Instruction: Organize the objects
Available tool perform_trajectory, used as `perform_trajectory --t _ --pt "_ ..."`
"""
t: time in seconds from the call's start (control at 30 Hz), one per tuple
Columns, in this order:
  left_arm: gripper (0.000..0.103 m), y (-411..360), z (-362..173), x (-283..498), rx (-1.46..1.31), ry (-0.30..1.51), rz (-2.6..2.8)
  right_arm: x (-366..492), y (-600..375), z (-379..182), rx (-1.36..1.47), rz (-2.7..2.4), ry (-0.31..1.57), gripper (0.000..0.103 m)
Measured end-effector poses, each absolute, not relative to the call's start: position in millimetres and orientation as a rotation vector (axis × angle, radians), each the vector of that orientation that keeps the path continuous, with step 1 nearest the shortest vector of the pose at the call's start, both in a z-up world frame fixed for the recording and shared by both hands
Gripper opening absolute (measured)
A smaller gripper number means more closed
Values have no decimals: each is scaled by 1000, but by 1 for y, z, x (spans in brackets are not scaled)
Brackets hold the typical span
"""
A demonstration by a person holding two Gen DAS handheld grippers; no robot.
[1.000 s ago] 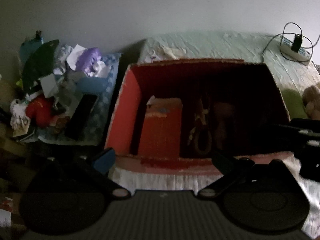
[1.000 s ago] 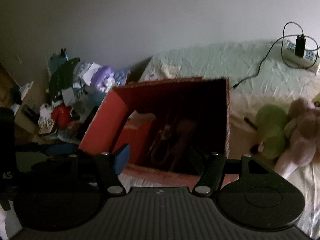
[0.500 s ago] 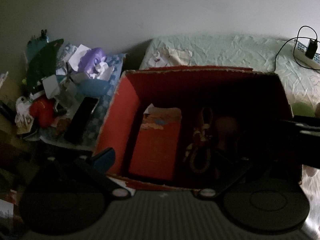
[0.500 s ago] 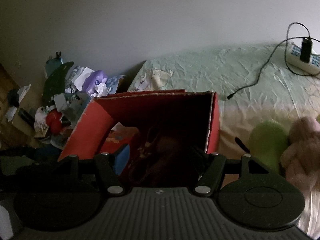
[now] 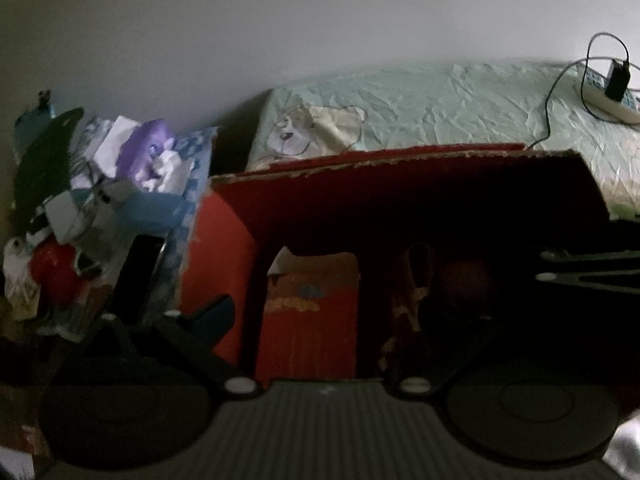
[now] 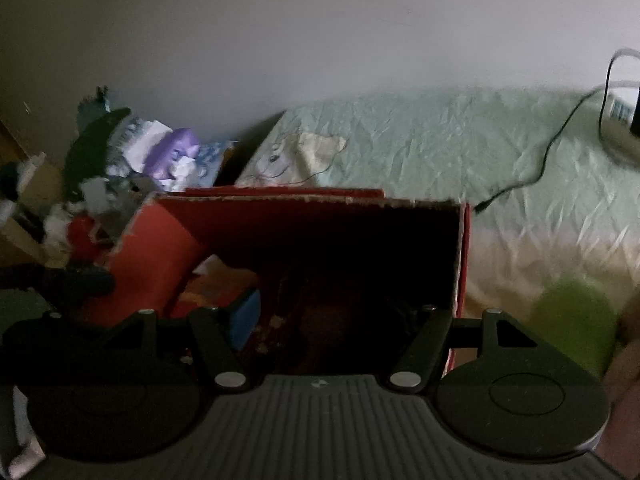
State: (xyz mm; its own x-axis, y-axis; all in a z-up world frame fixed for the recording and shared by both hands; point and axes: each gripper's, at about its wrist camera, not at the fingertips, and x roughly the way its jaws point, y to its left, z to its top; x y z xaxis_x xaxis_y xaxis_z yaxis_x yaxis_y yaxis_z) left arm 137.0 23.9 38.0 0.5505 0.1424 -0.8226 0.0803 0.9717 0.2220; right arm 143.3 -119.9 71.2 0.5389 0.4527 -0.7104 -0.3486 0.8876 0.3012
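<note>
**Right gripper poised over the open red box**

The right gripper (image 6: 324, 320) hung over the near edge of the red cardboard box (image 6: 160, 248), its jaws spread wide and empty. Inside the box lay an orange packet (image 6: 224, 280) on the left; the rest was too dark to make out. The box sat on a bed (image 6: 420, 140) with a pale green sheet. A black cable (image 6: 548, 156) trailed across the sheet, a green plush toy (image 6: 572, 320) lay to the right, and a clutter pile (image 6: 132, 160) stood left of the bed.

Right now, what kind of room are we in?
Probably a bedroom. There's a bed with a crinkly green sheet against the wall, a green plush toy lying on it, and a red box of stuff being tidied.
</note>
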Motion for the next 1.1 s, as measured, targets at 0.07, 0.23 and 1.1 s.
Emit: perform_trajectory --t 0.07,0.23,1.1 --pt "100 23 33 140 275 984 30 146 -115 69 100 457 865 68" --pt "100 32 20 148 231 995 3 149 -105 65 94 430 850 68" --pt "100 42 12 147 187 952 -66 139 -89 56 20 323 775 71"
